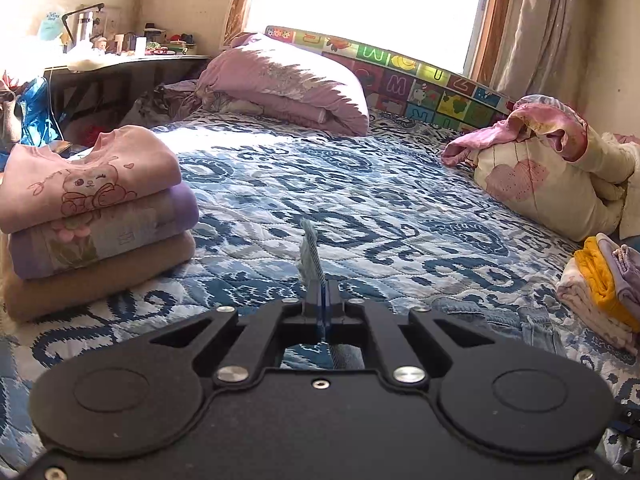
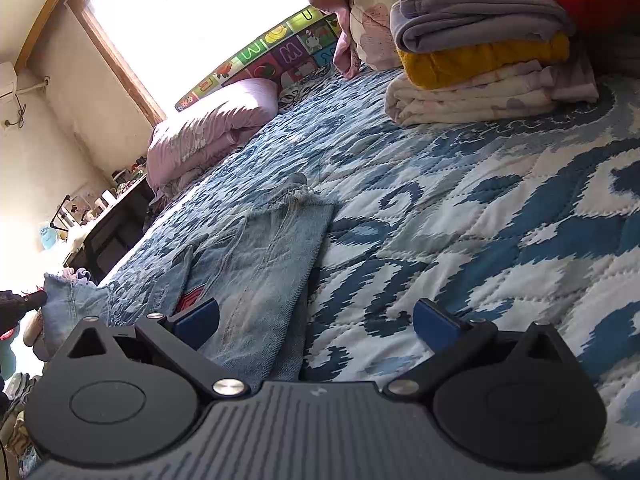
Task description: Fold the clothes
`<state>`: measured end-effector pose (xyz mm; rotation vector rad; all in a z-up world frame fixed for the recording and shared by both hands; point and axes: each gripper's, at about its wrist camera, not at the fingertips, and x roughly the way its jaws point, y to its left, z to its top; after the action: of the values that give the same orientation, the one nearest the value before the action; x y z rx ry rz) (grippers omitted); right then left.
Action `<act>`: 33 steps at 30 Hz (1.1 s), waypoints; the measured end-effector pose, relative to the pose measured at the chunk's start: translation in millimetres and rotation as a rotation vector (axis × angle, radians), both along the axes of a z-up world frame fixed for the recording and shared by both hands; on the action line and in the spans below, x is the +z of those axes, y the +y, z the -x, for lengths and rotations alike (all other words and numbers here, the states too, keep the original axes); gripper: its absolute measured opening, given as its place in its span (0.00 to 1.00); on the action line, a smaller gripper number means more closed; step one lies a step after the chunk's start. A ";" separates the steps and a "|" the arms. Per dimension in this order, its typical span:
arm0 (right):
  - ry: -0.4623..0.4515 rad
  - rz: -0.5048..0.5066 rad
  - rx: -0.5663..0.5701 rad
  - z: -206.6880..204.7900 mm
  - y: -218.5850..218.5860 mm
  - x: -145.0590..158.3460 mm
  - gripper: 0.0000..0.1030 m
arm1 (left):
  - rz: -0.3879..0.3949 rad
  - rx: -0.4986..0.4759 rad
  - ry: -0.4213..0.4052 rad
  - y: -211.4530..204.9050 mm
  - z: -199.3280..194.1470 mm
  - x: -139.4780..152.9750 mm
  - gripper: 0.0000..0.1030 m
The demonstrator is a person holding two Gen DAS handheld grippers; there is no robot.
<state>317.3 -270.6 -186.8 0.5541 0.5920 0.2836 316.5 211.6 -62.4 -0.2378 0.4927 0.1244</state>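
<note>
Two grippers [image 1: 324,300] [image 2: 316,326], one jeans [image 2: 256,264]

The right gripper [image 2: 316,326] hangs with fingers [image 2: 198,322] spread wide over the jeans [image 2: 256,268] lying flat on the bed [image 2: 480,220]; a folded stack [image 2: 480,60] sits beyond the jeans

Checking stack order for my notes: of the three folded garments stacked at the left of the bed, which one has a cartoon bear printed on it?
The top one, the pink sweatshirt. The lilac garment beneath shows flowers, and the tan garment at the bottom is plain.
</note>
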 end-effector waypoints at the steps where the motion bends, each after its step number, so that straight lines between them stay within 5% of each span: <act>1: 0.000 0.000 0.000 0.1 -0.2 -0.1 1.00 | 0.003 0.011 0.003 6.8 3.0 -2.9 0.00; 15: -0.007 0.034 0.007 0.7 4.4 -0.3 1.00 | 0.061 0.168 -0.038 80.7 65.1 -24.4 0.00; 21: -0.009 0.050 0.010 1.0 6.8 0.1 1.00 | 0.146 0.243 0.111 108.2 70.7 -76.3 0.00; 24: -0.009 0.051 0.012 0.7 6.7 0.4 1.00 | 0.224 0.261 0.154 115.1 72.3 -91.9 0.14; 26: -0.012 0.050 0.009 1.2 6.7 1.6 0.99 | 0.244 0.265 0.151 118.3 69.0 -93.0 0.38; 28: -0.031 0.056 -0.001 3.9 7.1 5.9 0.99 | 0.264 0.269 0.148 121.5 65.8 -94.1 0.40; 30: -0.084 0.087 -0.011 10.9 11.5 16.0 0.99 | 0.284 0.274 0.145 124.8 62.6 -95.1 0.37; 31: -0.125 0.112 -0.012 16.1 15.8 23.5 0.97 | 0.294 0.276 0.144 126.4 60.9 -95.7 0.26; 32: -0.183 0.148 0.002 23.3 23.2 33.9 0.94 | 0.304 0.278 0.142 128.0 59.3 -96.2 0.00; 33: -0.233 0.171 0.026 30.0 31.1 43.1 0.92 | 0.283 0.261 0.148 127.1 53.7 -94.5 0.00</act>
<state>287.3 -239.5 -143.7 0.3429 0.3928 0.3137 262.8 338.7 -156.9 -0.5734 0.6252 0.3292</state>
